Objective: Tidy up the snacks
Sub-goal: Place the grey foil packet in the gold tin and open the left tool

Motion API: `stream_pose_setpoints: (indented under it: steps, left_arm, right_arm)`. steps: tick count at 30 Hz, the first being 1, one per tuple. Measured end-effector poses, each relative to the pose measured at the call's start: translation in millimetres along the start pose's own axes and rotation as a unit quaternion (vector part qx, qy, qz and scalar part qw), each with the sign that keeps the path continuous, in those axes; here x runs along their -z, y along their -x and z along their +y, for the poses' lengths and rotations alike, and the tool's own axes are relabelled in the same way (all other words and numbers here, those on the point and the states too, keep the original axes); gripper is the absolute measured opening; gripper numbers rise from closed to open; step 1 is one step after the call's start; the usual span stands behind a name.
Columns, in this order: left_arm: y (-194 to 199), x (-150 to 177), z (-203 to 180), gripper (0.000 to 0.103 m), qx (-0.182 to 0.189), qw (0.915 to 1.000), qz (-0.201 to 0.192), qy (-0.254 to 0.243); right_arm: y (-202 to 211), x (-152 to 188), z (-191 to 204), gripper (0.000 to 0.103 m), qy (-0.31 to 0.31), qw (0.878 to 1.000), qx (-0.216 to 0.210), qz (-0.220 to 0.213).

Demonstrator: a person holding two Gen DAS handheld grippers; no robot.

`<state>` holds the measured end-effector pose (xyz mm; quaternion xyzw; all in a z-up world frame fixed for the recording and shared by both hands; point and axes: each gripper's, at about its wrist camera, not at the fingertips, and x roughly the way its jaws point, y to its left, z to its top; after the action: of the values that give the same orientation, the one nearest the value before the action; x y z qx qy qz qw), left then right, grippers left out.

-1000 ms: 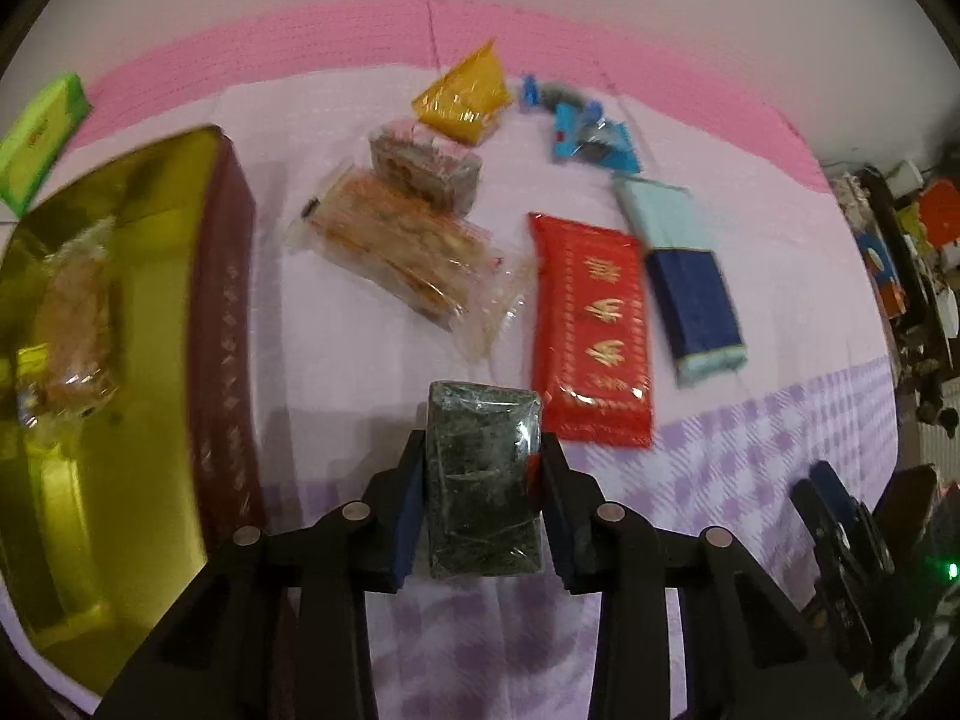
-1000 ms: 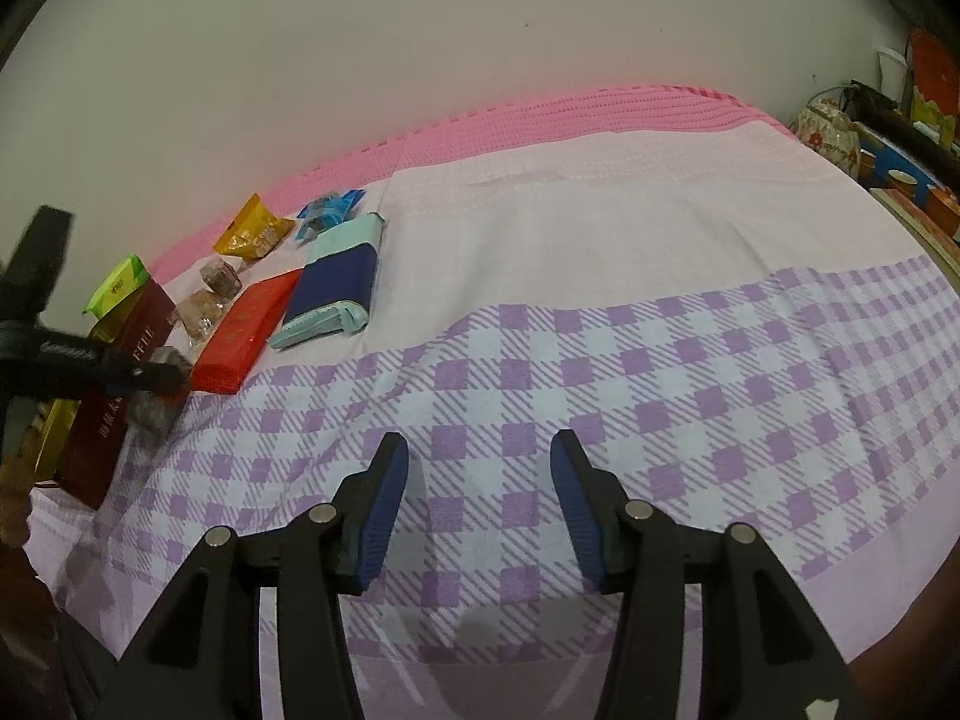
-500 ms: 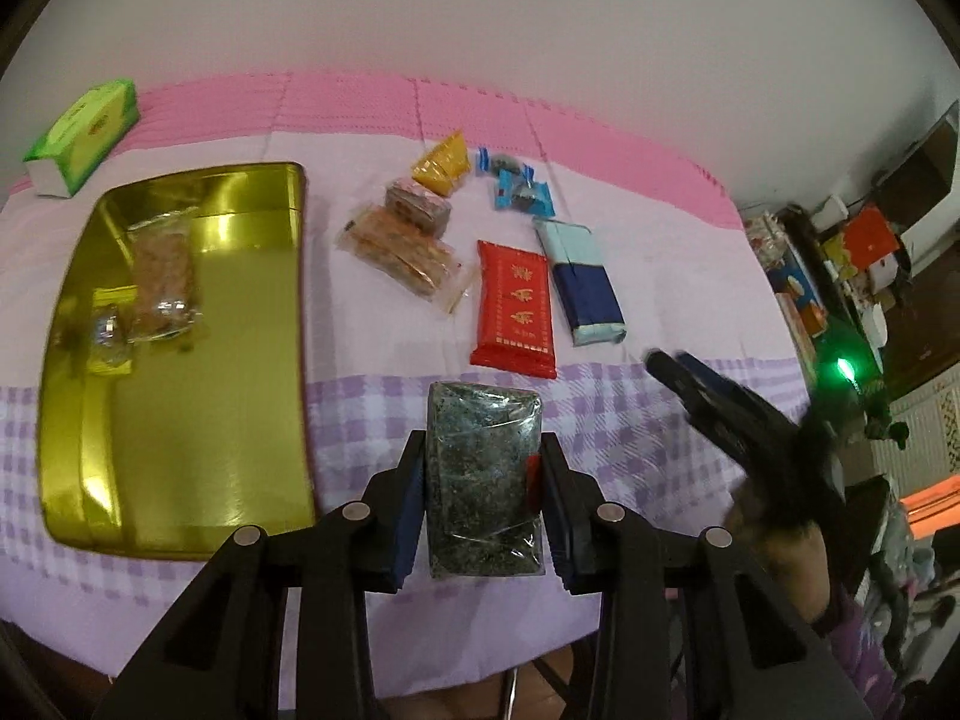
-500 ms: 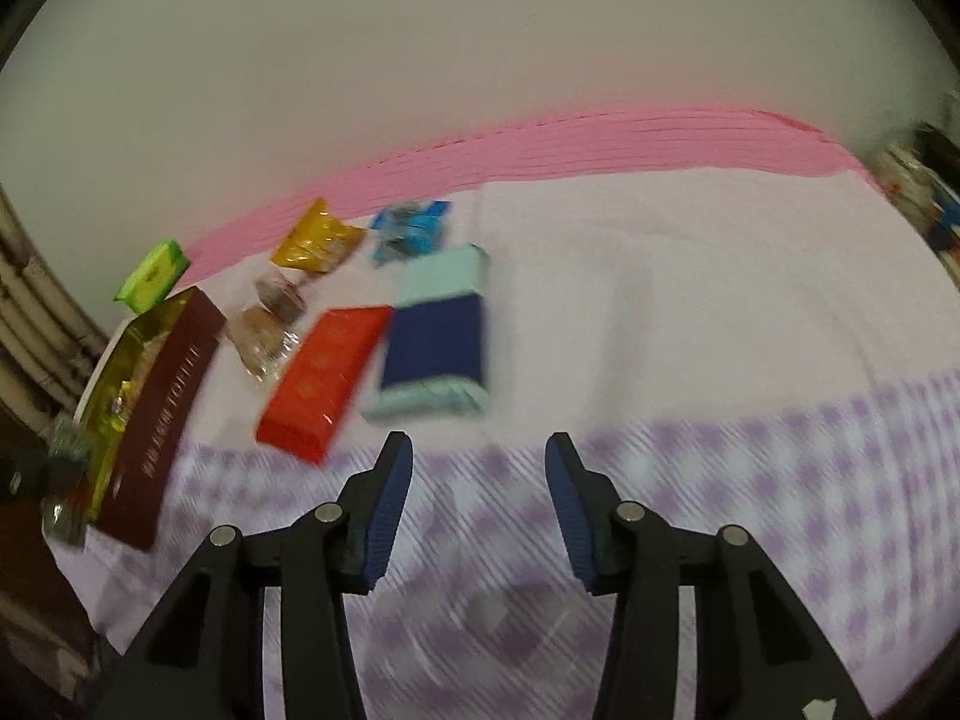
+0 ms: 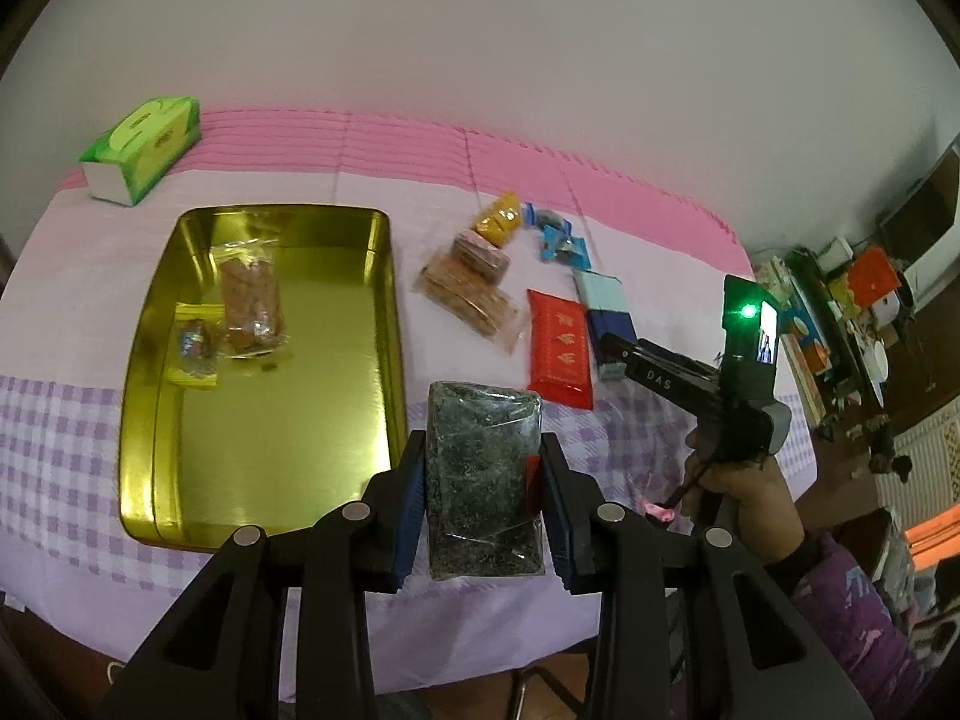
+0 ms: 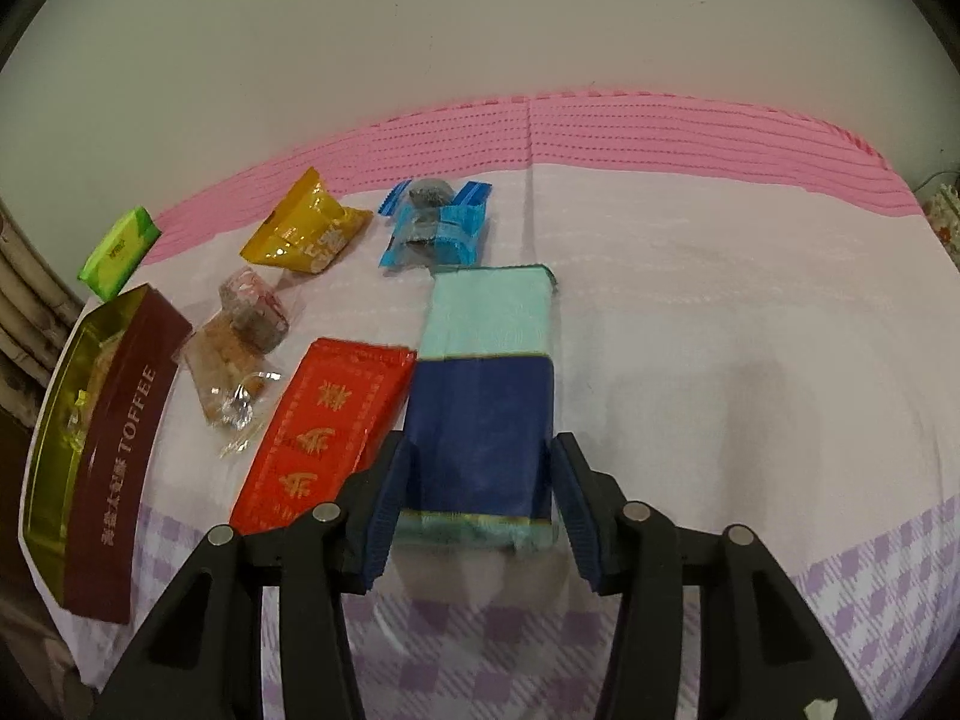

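Note:
My left gripper (image 5: pixel 483 498) is shut on a dark green snack pack in clear wrap (image 5: pixel 483 456), held high above the table beside the gold tin tray (image 5: pixel 270 420). Two wrapped snacks (image 5: pixel 249 306) lie in the tray. My right gripper (image 6: pixel 477 504) straddles the near end of a navy and teal pack (image 6: pixel 486 372); its jaws are opening and the pads stand just off the pack's sides. A red pack (image 6: pixel 324 426) lies to its left. Beyond lie clear biscuit packs (image 6: pixel 240 330), a yellow pack (image 6: pixel 306 234) and blue candies (image 6: pixel 435 228).
A green tissue box (image 5: pixel 144 147) sits at the far left corner by the wall. The tin's dark red side wall (image 6: pixel 129 420) rises left of the snacks. A hand in a purple sleeve (image 5: pixel 750 492) holds the right gripper. Cluttered shelves (image 5: pixel 852 300) stand to the right.
The left gripper has risen and drawn back with the dark pack, so the whole tray now shows. The right gripper has swept left across the cloth to the navy and teal pack.

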<state>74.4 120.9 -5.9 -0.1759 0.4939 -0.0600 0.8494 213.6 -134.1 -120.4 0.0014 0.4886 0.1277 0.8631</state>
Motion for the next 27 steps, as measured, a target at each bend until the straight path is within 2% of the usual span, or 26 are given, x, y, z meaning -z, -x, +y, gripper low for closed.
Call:
stream_pose_setpoints:
  steps: [6,11,18,20,22,24,26,27]
  left_arm:
    - [2.8,0.5,8.7,0.036,0.0,1.0,-0.002,0.009]
    - [2.9,2.1,10.6,0.036,0.002,0.9999,-0.003,0.014]
    - [3.6,1.8,13.4,0.036,0.0,0.9998,-0.004,0.019]
    - [2.9,2.0,14.6,0.036,0.0,0.9998,-0.004,0.021]
    - [3.6,3.3,14.3,0.036,0.001,0.9997,-0.003,0.023]
    - [4.6,3.1,15.0,0.036,-0.002,0.9997,-0.004,0.022]
    - [5.2,1.8,16.9,0.036,-0.004,0.9997,-0.005,0.022]
    - [5.8,1.2,18.0,0.036,-0.004,0.9997,-0.006,0.023]
  right_arm:
    - [9.7,-8.8,2.3,0.047,-0.012,1.0,-0.006,-0.007]
    - [-2.4,-9.3,13.9,0.047,0.013,1.0,0.028,0.001]
    - [-7.4,-14.1,12.7,0.048,0.004,0.999,0.038,0.008]
    - [-14.6,-12.4,17.0,0.058,0.011,0.998,0.049,0.022]
    - [-19.8,-9.5,24.3,0.061,0.034,0.997,0.07,0.022]
    - [-21.4,-8.7,23.9,0.062,0.034,0.997,0.072,0.018]
    - [-20.0,-9.8,18.9,0.049,0.031,0.997,0.07,0.013]
    - [-19.8,-9.9,17.4,0.049,0.035,0.997,0.073,0.012]
